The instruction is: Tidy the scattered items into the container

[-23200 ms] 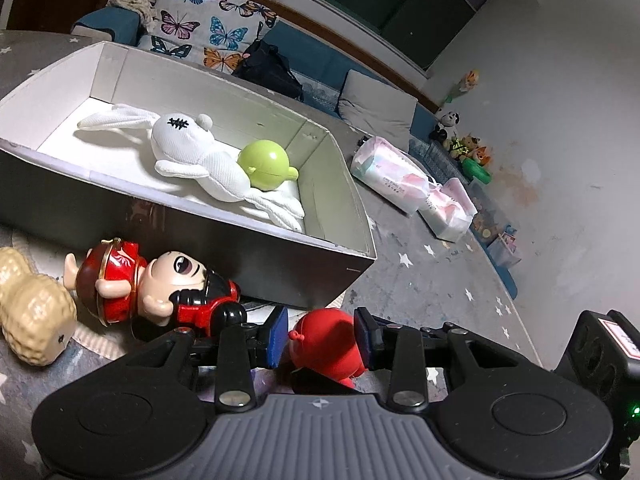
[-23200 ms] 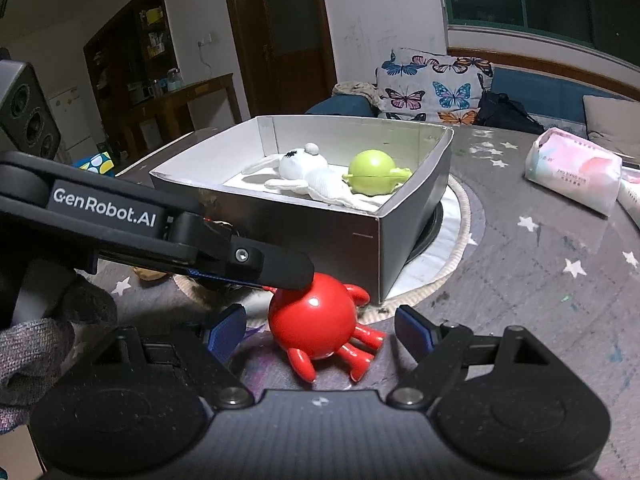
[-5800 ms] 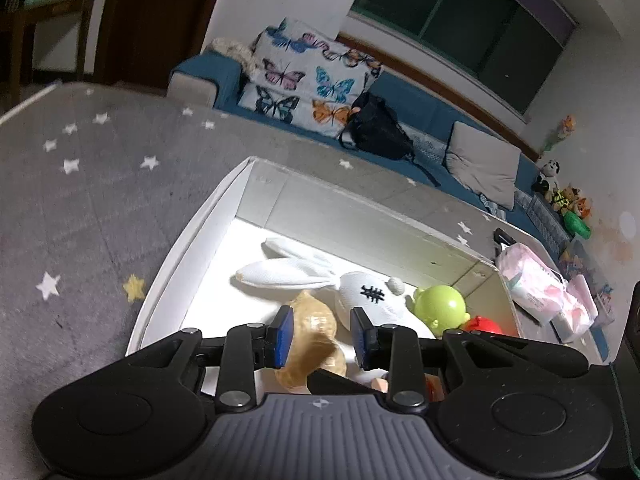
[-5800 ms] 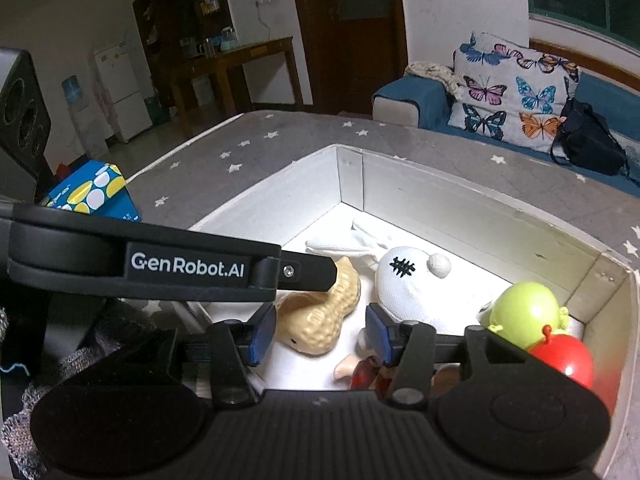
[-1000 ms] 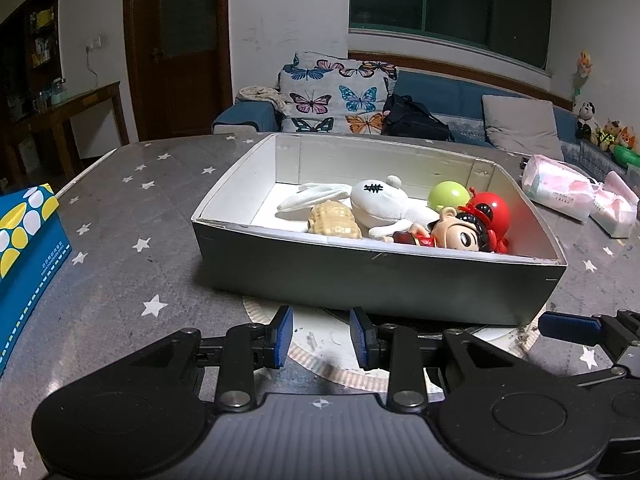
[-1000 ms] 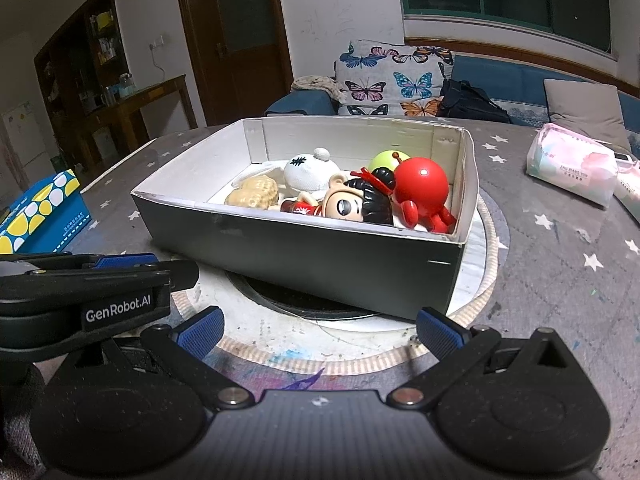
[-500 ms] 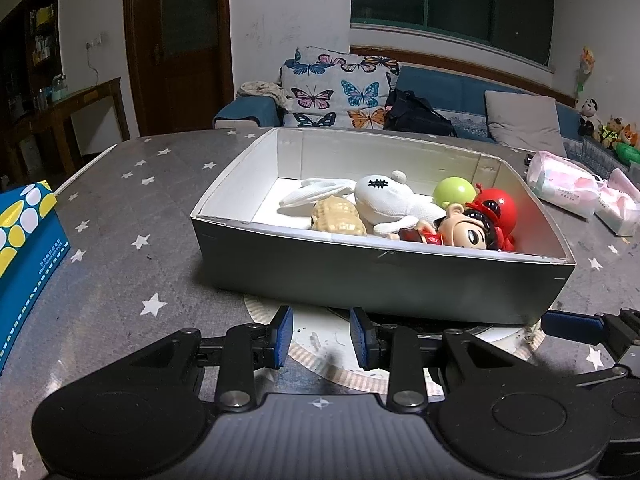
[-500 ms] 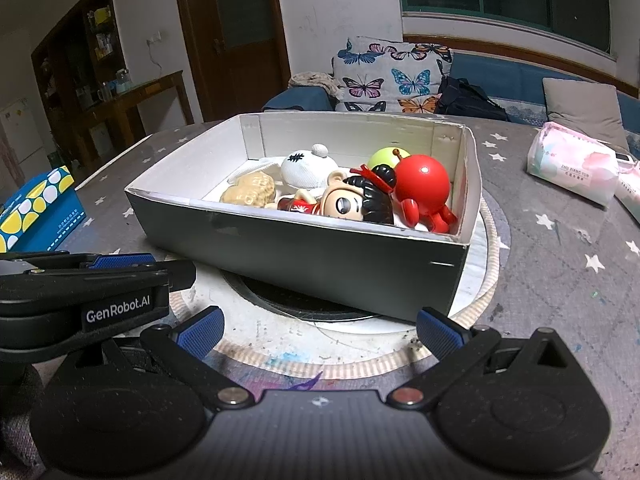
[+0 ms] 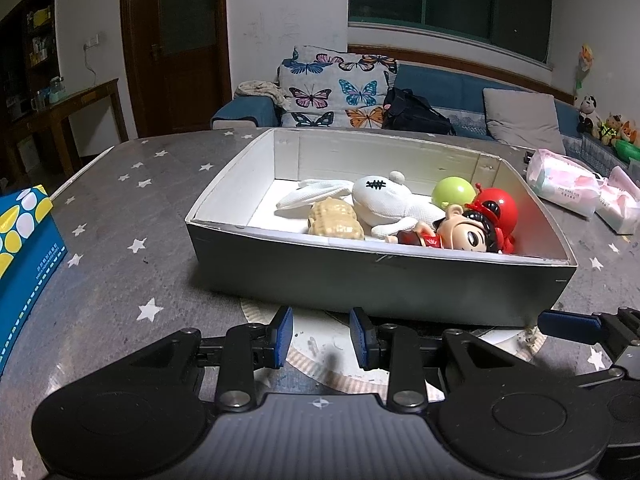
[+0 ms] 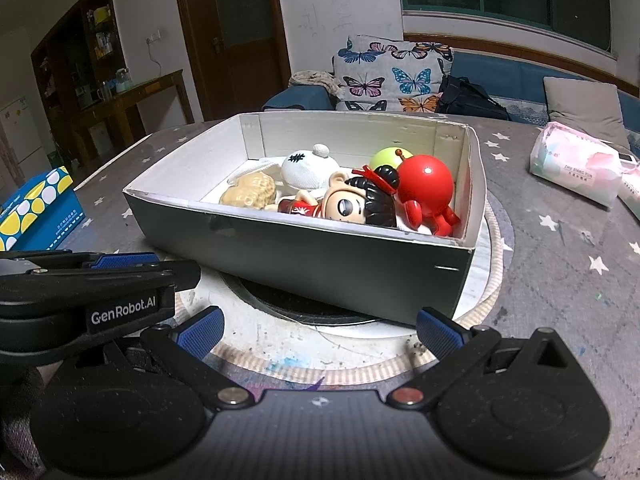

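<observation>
Since every toy [image 9: 404,216] already lies inside the box [image 10: 320,264] at twelve o'clock, the left gripper [image 9: 320,338] hangs narrowly parted and empty, the right gripper [image 10: 318,330] spread wide, both clear of it.

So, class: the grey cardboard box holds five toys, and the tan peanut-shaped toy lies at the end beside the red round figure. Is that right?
Not quite. The grey cardboard box does hold five toys, but the tan peanut-shaped toy lies at the opposite end from the red round figure, as the right wrist view shows.
</observation>
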### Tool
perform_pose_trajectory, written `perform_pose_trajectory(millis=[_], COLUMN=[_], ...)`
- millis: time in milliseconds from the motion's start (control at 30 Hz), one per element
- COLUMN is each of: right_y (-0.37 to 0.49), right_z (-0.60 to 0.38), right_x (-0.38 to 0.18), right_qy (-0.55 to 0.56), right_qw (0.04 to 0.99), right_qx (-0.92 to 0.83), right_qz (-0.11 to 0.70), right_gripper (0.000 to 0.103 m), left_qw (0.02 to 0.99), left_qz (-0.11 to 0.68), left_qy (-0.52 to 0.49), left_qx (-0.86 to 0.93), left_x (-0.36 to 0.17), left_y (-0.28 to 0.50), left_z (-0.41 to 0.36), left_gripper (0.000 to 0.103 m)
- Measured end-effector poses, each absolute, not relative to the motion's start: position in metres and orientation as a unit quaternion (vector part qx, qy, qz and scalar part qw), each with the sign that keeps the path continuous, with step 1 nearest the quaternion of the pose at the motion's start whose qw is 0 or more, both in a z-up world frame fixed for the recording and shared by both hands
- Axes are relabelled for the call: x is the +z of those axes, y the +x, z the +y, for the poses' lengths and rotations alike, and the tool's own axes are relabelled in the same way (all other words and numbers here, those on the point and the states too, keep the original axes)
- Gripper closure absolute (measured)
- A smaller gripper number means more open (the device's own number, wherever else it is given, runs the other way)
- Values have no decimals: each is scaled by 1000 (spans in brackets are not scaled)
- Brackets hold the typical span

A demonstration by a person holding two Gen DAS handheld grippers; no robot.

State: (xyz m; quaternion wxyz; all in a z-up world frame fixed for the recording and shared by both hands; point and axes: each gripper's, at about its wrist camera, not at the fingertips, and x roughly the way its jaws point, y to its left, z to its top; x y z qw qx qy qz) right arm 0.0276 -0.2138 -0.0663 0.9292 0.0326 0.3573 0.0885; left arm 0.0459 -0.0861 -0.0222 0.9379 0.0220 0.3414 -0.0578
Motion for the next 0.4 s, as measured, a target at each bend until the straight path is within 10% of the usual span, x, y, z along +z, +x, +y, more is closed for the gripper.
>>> perform_pose_trajectory(millis=[400], right_y=[31], right_z=[-214], right_x=[-64], right_qy=[35], right_qw=[931], right_qx=[88], right_qz=[353], right_gripper=[0], left_qw=[940], left_qz=[336], left_qy=[22], left_qx=[-59], left_x=[-20], left_y=[48], left_z=[-87], left_gripper=[69])
